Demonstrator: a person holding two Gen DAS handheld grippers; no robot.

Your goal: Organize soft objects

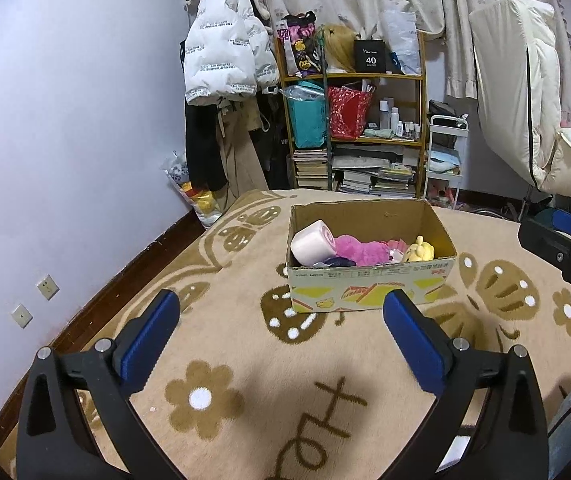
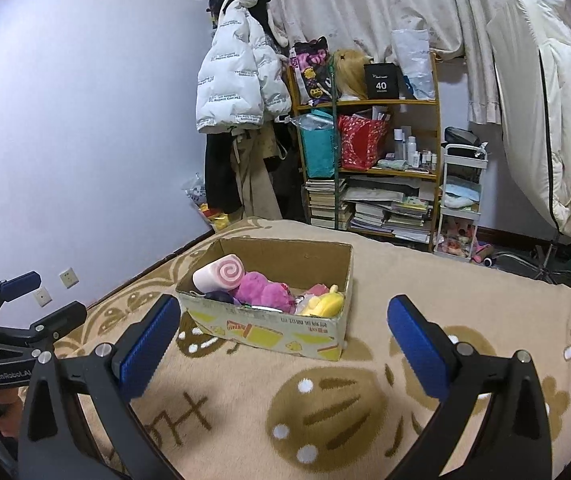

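Note:
A cardboard box (image 1: 373, 286) (image 2: 261, 330) stands on the beige patterned blanket (image 1: 245, 352) (image 2: 365, 384). Inside it lie a pink swirl roll plush (image 1: 312, 242) (image 2: 221, 274), a magenta fuzzy plush (image 1: 359, 250) (image 2: 263, 290) and a yellow plush (image 1: 419, 254) (image 2: 325, 304). My left gripper (image 1: 281, 312) is open and empty, in front of the box. My right gripper (image 2: 283, 316) is open and empty, also short of the box. The right gripper shows at the right edge of the left wrist view (image 1: 565, 244); the left gripper shows at the left edge of the right wrist view (image 2: 17, 304).
A wooden shelf (image 1: 351, 128) (image 2: 369, 160) with bags, books and bottles stands behind the bed. Jackets hang on a rack (image 1: 225, 52) (image 2: 237, 80). A white cart (image 2: 461, 200) and a draped white coat (image 1: 533, 92) are on the right. The wall (image 1: 65, 140) lies left.

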